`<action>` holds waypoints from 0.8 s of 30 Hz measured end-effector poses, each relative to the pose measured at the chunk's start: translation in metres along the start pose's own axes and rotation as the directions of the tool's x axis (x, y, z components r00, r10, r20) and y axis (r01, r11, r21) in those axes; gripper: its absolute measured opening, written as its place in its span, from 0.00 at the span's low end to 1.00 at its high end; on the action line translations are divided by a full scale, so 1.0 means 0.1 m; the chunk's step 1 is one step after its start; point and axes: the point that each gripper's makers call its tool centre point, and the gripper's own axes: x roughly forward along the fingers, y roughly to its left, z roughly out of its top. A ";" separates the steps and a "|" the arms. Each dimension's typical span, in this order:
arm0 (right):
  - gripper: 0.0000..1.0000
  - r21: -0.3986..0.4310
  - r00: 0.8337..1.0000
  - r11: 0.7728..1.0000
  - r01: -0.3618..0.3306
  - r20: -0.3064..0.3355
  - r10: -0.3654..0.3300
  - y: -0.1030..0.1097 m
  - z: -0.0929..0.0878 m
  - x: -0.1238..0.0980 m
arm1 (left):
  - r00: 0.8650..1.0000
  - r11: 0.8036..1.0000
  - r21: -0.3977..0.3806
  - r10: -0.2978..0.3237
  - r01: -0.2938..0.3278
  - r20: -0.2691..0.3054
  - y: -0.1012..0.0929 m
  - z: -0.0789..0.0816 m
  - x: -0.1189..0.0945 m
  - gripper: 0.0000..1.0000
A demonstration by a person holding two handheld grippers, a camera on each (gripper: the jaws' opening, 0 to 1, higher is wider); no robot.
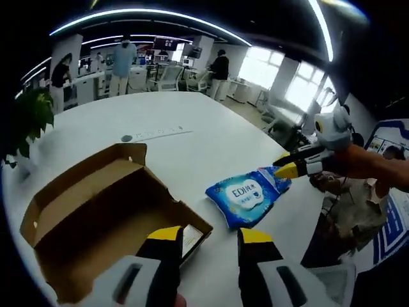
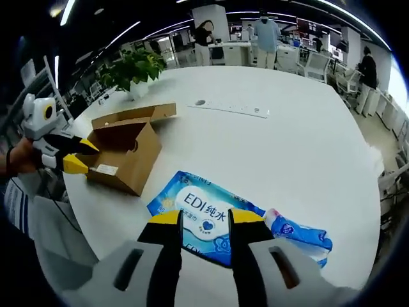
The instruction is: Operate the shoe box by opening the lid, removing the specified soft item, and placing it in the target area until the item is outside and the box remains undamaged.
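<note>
The brown cardboard shoe box (image 1: 96, 211) stands on the white table with its lid folded back, and its inside looks bare. A blue soft pack of wet wipes (image 1: 246, 198) lies flat on the table to the right of the box. My left gripper (image 1: 211, 236) is open, above the box's near right corner. My right gripper (image 1: 289, 164) comes in from the right, its yellow tips at the pack's far end. In the right gripper view my right gripper (image 2: 206, 217) hovers open over the pack (image 2: 198, 204). The box (image 2: 124, 150) sits further left, with my left gripper (image 2: 78, 155) beside it.
A potted plant (image 2: 131, 67) stands at the table's far edge. A flat grey strip (image 2: 230, 109) lies on the table (image 2: 287, 147) beyond the box. People stand at desks in the background. A sleeve (image 2: 25, 192) shows by the table's left edge.
</note>
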 end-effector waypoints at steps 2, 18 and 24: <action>0.29 -0.012 1.000 1.000 -0.018 0.001 0.018 0.05 0.03 0.02 | 1.000 1.000 -0.006 0.012 -0.012 0.021 0.09 0.01 -0.09 0.35; 0.38 -0.049 0.990 0.990 -0.131 0.053 0.134 0.60 0.42 0.25 | 0.987 0.992 -0.033 0.123 -0.120 0.100 0.86 -0.01 -0.85 0.39; 0.42 -0.088 0.980 0.978 -0.188 0.046 0.193 0.90 0.53 0.36 | 0.981 0.987 -0.047 0.157 -0.153 0.115 0.99 -0.11 -1.13 0.40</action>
